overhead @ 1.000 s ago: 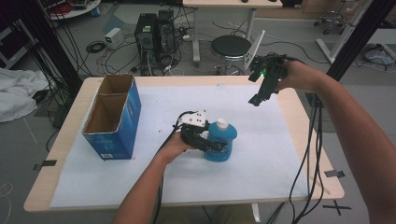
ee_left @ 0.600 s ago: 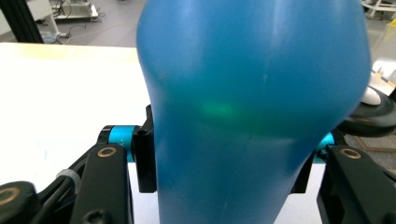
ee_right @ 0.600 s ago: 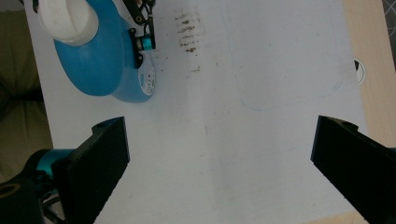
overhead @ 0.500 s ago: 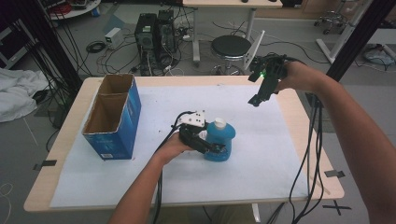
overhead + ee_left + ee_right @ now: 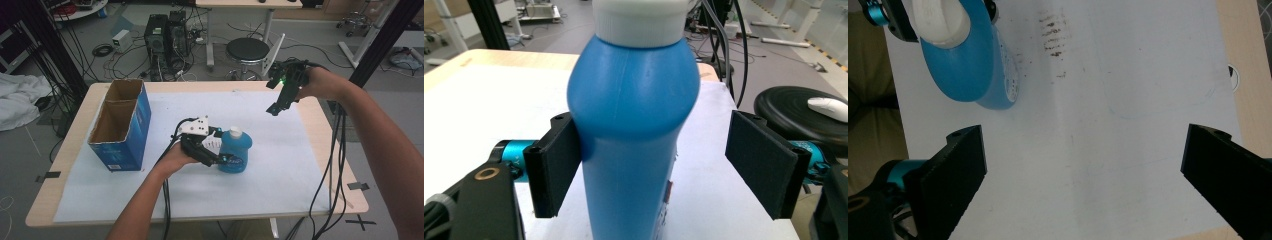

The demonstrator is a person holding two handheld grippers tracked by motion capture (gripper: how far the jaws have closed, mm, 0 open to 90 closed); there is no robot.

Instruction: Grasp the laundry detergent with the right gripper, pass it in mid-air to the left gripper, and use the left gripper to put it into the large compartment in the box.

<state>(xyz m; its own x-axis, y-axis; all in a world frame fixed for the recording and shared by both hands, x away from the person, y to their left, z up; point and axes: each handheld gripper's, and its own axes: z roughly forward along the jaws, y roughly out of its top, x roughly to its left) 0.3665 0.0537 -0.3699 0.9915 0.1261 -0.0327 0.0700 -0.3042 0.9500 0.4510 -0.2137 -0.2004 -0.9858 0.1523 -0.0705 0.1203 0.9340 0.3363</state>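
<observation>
between the spread left claw (image 5: pixel 664 170), just opening, stands an upright blue bottle (image 5: pixel 634 130), white-capped; right claw (image 5: pixel 1083 185) spread.

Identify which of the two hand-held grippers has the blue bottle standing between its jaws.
The left hand-held gripper: the blue bottle stands between its jaws, which have just been opening. The right hand-held gripper hangs open above bare white paper.

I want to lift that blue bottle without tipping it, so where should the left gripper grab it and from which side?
Grip the blue bottle on its straight lower body, below the bulging shoulder, coming in level from the left gripper's side; it stands upright.
</observation>
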